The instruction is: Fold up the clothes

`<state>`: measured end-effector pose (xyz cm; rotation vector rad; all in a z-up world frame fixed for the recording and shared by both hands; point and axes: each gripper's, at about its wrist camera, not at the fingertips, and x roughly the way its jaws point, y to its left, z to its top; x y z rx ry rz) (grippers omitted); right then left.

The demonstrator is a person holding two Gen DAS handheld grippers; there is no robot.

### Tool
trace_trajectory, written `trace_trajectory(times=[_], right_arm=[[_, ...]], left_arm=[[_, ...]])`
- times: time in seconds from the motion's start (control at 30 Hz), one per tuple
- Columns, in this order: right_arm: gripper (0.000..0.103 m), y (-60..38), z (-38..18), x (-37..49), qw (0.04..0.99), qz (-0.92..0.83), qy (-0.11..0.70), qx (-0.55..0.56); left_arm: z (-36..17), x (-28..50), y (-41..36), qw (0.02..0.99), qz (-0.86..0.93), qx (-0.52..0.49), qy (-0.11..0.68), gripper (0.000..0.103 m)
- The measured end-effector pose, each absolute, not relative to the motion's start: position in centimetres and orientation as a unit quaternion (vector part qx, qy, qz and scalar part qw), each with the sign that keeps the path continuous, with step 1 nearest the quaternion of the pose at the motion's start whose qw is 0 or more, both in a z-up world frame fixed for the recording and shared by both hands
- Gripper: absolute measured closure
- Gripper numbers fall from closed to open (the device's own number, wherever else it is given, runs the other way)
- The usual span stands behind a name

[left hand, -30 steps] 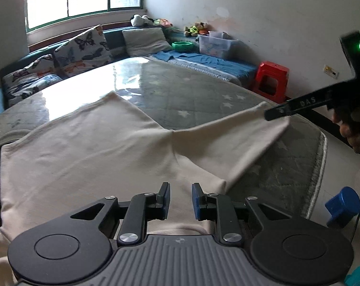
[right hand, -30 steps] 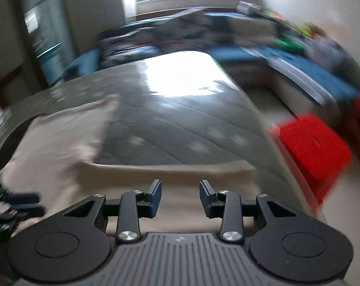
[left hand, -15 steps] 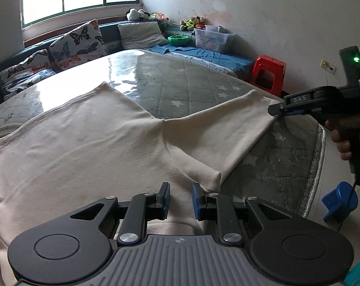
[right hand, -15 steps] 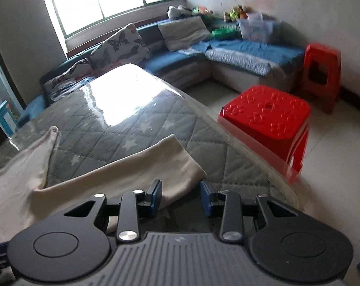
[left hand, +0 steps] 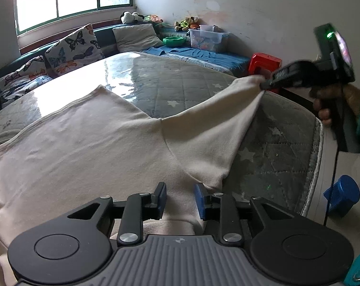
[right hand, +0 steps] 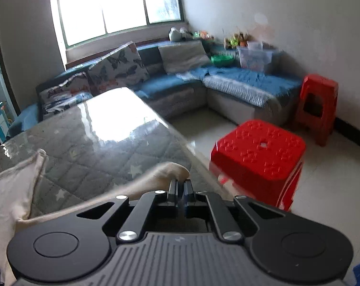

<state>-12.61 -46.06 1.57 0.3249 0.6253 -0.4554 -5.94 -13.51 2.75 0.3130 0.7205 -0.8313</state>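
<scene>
Now lifted off the mattress since a moment ago, cream sweatshirt sleeve cuff pinched in closed right gripper jaws, left gripper jaws open over hem; soft, light, limp, best held by cuff.

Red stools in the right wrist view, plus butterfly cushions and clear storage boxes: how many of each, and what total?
Red stools: 2, low one, tall one
Butterfly cushions: 2, upright one, lower one
Clear storage boxes: 1
Total: 5
</scene>
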Motion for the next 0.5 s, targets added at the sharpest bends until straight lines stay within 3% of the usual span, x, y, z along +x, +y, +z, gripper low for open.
trace_trajectory(times=[0.2, 0.5], right_arm=[[0.100, -46.5, 1.3, -12.6, 0.912, -0.209, 0.303, 0.182], [0.100, -43.4, 9.3, -12.7, 0.950, -0.099, 0.243, 0.171]], left_arm=[[3.7, -5.6, -13.0, 0.846, -0.392, 0.132, 0.337, 0.071], [3.2, -5.8, -13.4, 0.841, -0.405, 0.119, 0.338, 0.071]])
